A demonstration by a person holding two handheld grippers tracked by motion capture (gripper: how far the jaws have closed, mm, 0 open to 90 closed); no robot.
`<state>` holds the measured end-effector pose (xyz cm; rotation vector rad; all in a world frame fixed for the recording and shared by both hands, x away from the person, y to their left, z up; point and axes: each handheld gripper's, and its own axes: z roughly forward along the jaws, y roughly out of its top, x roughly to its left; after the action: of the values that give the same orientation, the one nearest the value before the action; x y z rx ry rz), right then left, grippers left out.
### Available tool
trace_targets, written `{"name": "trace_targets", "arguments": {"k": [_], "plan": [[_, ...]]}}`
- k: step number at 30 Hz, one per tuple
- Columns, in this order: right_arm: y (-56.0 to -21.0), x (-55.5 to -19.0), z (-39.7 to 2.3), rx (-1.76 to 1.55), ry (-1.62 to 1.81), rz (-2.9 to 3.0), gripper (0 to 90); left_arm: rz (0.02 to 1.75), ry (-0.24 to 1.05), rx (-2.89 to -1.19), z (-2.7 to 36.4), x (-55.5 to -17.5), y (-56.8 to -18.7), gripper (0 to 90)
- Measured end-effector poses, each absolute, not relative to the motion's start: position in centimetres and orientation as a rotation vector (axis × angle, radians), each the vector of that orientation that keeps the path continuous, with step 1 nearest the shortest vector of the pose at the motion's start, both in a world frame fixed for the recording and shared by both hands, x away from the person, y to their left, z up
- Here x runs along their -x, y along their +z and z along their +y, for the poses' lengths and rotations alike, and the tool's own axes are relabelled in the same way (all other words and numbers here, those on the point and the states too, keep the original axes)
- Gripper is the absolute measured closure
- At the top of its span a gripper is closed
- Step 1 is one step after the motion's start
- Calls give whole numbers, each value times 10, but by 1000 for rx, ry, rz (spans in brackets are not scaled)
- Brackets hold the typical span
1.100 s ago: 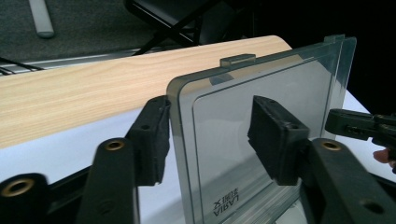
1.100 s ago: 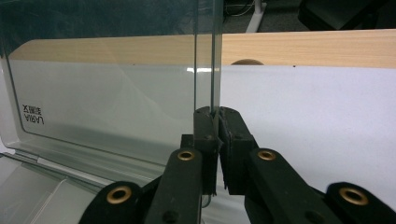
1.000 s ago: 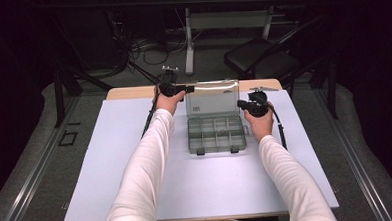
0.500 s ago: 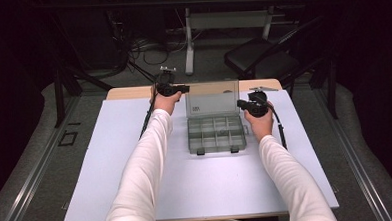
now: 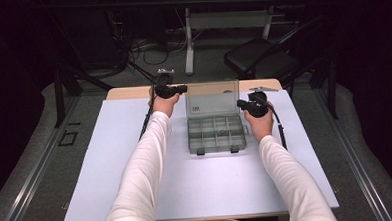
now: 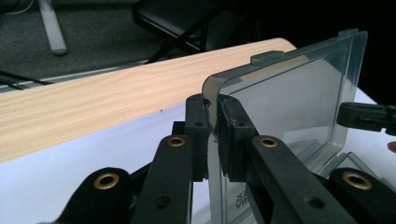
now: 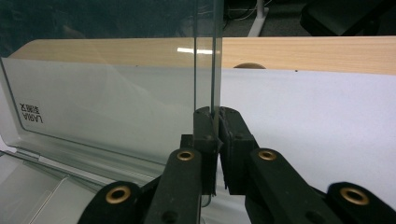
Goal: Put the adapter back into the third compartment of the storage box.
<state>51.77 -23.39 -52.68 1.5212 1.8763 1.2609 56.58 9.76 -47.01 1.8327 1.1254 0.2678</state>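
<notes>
Both tongs grip the clear lid (image 5: 212, 97) of the grey compartment box (image 5: 216, 133). My left gripper (image 6: 212, 121) has just been closing its jaws, and they now pinch the lid's edge near one top corner; in the left gripper view the plastic pane stands between the two black pads, which press on it from both sides. My right gripper (image 7: 215, 116) pinches the opposite side edge of the same lid, its pads pressed together on the thin pane.

From the high view, the box sits at the far middle of the white table sheet (image 5: 137, 183), between my two hands, with its tray flat on the sheet and its lid raised upright at the far side. My left gripper (image 5: 175, 90) holds the lid's left upper corner; my right gripper (image 5: 244, 106) holds its right edge, lower down. A strip of bare wooden tabletop (image 6: 93, 98) runs just beyond the sheet. Printed lettering shows on the lid near the hinge.
</notes>
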Motion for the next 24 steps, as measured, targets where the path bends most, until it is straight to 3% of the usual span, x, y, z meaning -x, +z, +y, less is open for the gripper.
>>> {"name": "trace_targets", "arguments": {"k": [5,20,24], "plan": [[-526,-518,-234,-1525,1273,1879,839,1105,298,-1839,97,-564,-470,833],[-514,-512,-236,-1471,1280,1888,640,1043,348,-1829,99,-551,-469,833],[-507,-509,-235,-1466,1311,1907,692,1033,366,-1822,99,-545,-469,836]]}}
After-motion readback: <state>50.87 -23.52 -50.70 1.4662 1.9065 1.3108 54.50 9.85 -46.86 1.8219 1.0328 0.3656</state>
